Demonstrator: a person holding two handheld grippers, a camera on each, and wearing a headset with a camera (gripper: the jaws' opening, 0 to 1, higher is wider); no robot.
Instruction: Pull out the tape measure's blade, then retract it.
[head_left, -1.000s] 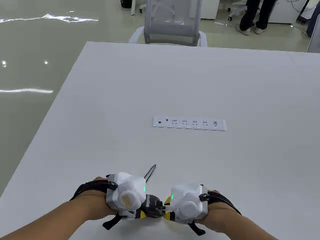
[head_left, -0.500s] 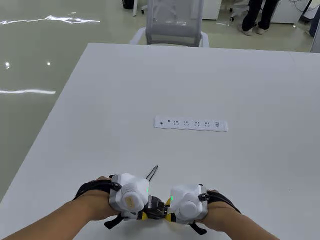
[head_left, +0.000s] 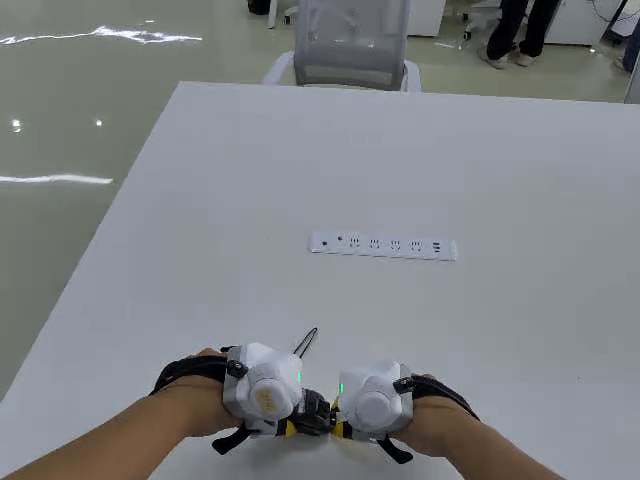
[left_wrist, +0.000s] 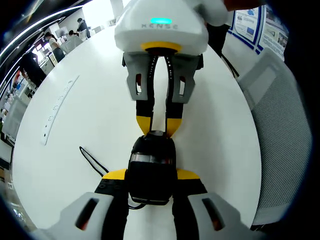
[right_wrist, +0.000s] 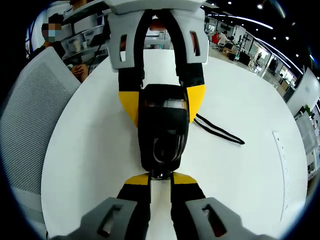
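The tape measure lies low at the near edge of the white table, caught between the two tools that point nose to nose at each other. The left gripper is clamped across the black case, likely to anchor it against the coming pull. The right gripper has its yellow tips closed almost together on the front end of the case, apparently nipping the blade's hook, and no blade is drawn out yet. The black wrist strap trails loose on the table behind. Both forearms reach in from below, wrists turned inward, so the pull can run straight sideways.
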